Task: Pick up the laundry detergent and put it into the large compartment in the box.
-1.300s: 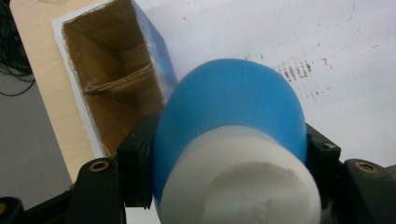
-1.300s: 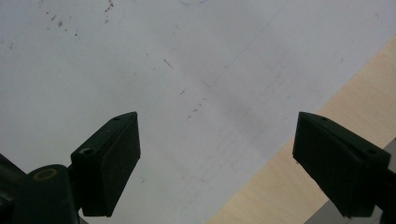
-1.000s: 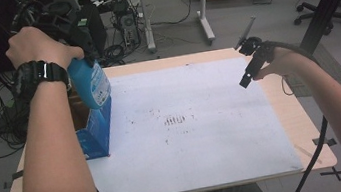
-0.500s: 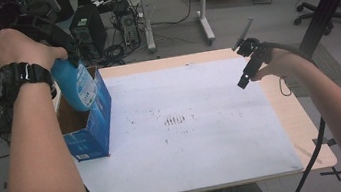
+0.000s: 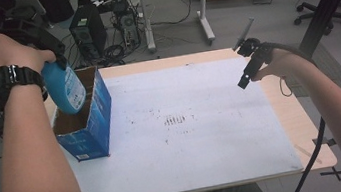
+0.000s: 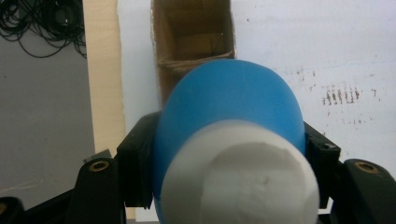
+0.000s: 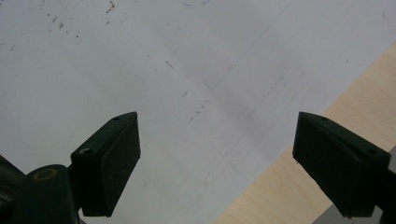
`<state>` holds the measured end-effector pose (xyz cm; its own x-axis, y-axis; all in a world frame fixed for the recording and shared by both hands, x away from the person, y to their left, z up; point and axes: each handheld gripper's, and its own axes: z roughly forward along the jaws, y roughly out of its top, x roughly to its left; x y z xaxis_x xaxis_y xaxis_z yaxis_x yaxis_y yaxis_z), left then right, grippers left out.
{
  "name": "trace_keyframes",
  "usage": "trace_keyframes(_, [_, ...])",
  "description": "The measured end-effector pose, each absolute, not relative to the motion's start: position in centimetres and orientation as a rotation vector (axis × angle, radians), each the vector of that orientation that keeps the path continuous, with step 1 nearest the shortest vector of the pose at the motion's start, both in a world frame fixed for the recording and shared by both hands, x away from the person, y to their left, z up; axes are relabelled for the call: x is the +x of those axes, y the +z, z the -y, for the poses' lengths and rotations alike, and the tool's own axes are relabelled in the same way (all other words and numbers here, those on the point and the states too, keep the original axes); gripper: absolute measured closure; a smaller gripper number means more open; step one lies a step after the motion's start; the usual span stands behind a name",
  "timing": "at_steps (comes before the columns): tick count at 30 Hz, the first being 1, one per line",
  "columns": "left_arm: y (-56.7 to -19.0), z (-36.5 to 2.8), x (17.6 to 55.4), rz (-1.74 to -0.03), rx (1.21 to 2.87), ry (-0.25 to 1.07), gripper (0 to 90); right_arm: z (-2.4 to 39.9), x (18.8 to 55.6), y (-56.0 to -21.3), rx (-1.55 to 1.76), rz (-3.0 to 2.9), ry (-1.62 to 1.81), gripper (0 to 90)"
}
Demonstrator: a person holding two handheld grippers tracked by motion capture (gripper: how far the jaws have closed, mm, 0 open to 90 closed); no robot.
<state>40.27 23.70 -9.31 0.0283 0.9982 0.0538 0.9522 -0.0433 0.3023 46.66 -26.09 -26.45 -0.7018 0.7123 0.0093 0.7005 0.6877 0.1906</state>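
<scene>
A: What is the left claw (image 6: 224, 154) doing?
B: It is clamping a blue bottle (image 5: 64, 86) with a white cap, holding it over the open blue box (image 5: 93, 127) at the desk's (image 5: 228, 158) left edge.
A: Which way is the bottle pointing?
B: Its long axis is slanting, base down-right into the box.
A: And the right claw (image 7: 217, 163)?
B: Gaping, empty, hovering over the far right.
</scene>
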Motion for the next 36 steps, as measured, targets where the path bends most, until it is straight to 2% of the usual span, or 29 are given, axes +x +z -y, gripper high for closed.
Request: trace_keyframes(36, [-12.1,-24.4,40.9,-2.063,2.139,0.370,36.6,26.5,46.8,-27.2,1.192,-2.832,0.272,14.8])
